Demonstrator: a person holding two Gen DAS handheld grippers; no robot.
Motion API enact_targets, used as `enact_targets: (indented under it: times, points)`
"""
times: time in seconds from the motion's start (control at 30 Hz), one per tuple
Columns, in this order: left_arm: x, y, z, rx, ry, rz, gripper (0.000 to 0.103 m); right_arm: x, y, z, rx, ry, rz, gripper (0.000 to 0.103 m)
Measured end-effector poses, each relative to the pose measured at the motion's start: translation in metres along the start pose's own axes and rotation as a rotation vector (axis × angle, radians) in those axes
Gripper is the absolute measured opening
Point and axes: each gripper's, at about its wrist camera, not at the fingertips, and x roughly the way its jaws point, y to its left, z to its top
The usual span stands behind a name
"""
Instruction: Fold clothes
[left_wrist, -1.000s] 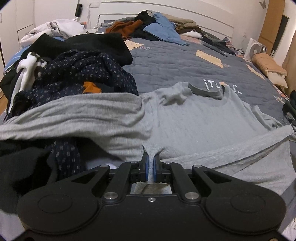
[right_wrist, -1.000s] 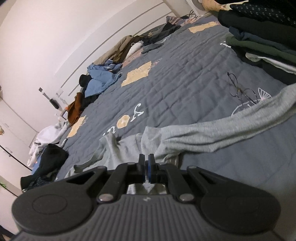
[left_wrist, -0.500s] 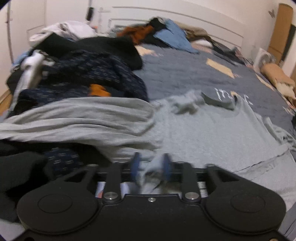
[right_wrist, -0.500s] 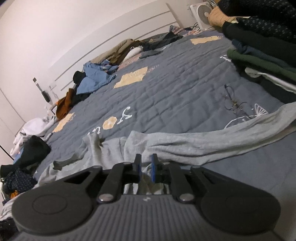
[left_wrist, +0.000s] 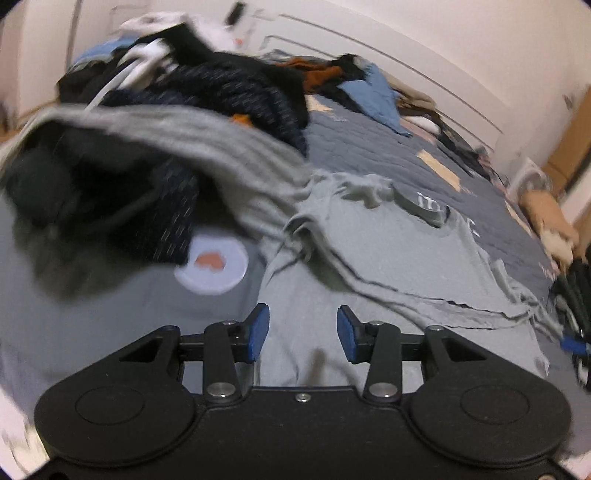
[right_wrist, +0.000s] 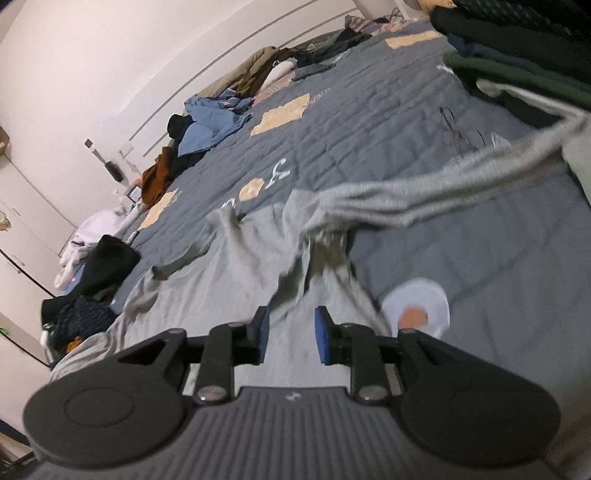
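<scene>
1. Our left gripper (left_wrist: 301, 334) has let go: its blue pads stand apart with nothing pinched, only the grey shirt (left_wrist: 388, 258) lying flat on the bed under the gap.
2. Our right gripper (right_wrist: 290, 336) is opening at this moment; nothing sits between the jaws, grey fabric just lies below them.
3. The shirt is spread on the grey quilt (right_wrist: 369, 122), collar (left_wrist: 421, 208) towards the headboard. One long sleeve (left_wrist: 177, 136) is draped up over the dark clothes pile (left_wrist: 229, 92); the other sleeve (right_wrist: 443, 188) runs out to the folded stack (right_wrist: 517, 62).
4. Risk: the sleeve on the pile. Pull it in and we may drag dark garments onto the shirt, or the pile topples.
5. Risk: the far sleeve looks to end against the stack. A sharp tug could disturb the folded items.
6. Risk: a pair of glasses (right_wrist: 458, 127) lies on the quilt just beyond that sleeve. Sweeping the sleeve could snag them.
7. Risk: the body is rumpled near the shoulder and hem (left_wrist: 443, 302). Fold without smoothing and we lock in the creases.
8. Left view is motion-blurred, so judged contact with the cloth is uncertain.
</scene>
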Motion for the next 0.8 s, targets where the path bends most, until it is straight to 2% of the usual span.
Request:
enact_targets:
  times: [0.27, 0.37, 0.5, 0.63, 0.8]
  points:
    - [-0.002, 0.024, -0.027, -0.226, 0.010, -0.056, 0.041, -0.030, -0.012, -0.032, 0.099, 0.025, 0.029, 0.030]
    - [0.001, 0.028, -0.030, -0.293, 0.027, -0.091, 0.046, -0.032, -0.020, -0.042, 0.160, 0.053, 0.062, 0.030]
    - [0.006, 0.037, -0.037, -0.371, 0.054, -0.097, 0.046, -0.030, -0.024, -0.052, 0.171, 0.087, 0.053, 0.031]
    - [0.014, 0.042, -0.042, -0.427, 0.060, -0.107, 0.046, -0.025, -0.027, -0.061, 0.188, 0.115, 0.051, 0.031]
    - [0.027, 0.039, -0.045, -0.462, 0.058, -0.132, 0.046, -0.022, -0.039, -0.060, 0.242, 0.086, 0.035, 0.031]
